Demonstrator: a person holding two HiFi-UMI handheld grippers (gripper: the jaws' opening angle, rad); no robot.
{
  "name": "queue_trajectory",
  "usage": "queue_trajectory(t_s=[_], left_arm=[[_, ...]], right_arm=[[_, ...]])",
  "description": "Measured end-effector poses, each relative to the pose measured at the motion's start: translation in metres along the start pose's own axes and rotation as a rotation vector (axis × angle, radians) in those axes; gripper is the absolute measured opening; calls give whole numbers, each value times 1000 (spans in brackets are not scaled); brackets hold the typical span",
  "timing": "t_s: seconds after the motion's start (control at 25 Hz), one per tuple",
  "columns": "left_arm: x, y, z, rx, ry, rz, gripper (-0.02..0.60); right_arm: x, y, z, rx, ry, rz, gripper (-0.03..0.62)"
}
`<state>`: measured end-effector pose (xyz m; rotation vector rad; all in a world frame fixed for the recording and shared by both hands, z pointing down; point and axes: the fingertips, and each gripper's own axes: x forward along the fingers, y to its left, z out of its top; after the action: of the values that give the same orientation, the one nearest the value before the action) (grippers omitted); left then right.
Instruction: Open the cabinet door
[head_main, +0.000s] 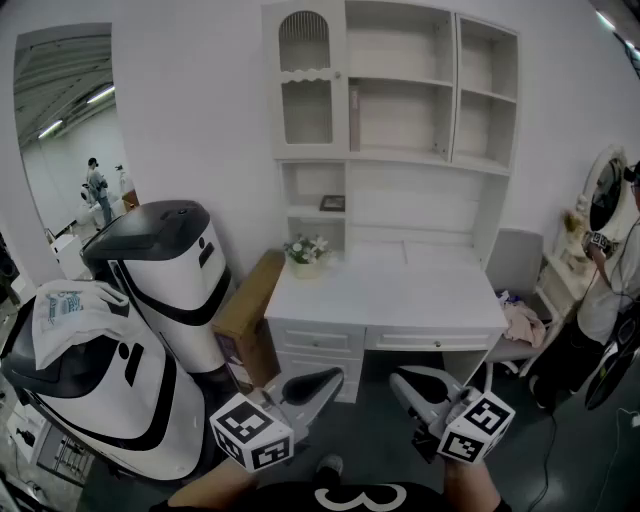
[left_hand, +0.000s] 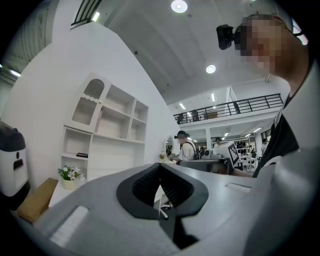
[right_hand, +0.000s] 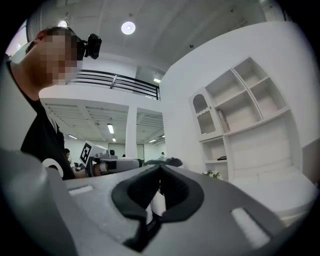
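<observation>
The white cabinet door (head_main: 305, 80), with an arched louvred top and a small knob on its right edge, is closed at the upper left of the hutch over the white desk (head_main: 400, 295). It also shows in the left gripper view (left_hand: 89, 102) and the right gripper view (right_hand: 204, 116). My left gripper (head_main: 330, 378) and right gripper (head_main: 400, 380) hover low in front of the desk, tips turned toward each other, far below the door. Both are shut and hold nothing (left_hand: 160, 167) (right_hand: 160, 170).
Two large white and black machines (head_main: 170, 270) stand at the left, with a cardboard box (head_main: 250, 310) leaning beside the desk. A flower pot (head_main: 305, 252) sits on the desk's left corner. A chair with cloth (head_main: 515, 320) and a person (head_main: 610, 280) are at the right.
</observation>
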<state>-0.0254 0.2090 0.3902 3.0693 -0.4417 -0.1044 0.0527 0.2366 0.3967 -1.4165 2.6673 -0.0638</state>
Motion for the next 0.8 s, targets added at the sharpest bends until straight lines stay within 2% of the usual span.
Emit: queue_trajectory(t_s=[0.56, 0.72, 0.8], left_arm=[[33, 29, 3, 8, -6, -58, 8], [45, 52, 0, 6, -2, -67, 8], [53, 67, -1, 0, 1, -67, 8]], right_arm=[[15, -40, 5, 44, -32, -47, 2], [35, -61, -2, -40, 3, -102, 2], [48, -71, -1, -26, -7, -86, 2]])
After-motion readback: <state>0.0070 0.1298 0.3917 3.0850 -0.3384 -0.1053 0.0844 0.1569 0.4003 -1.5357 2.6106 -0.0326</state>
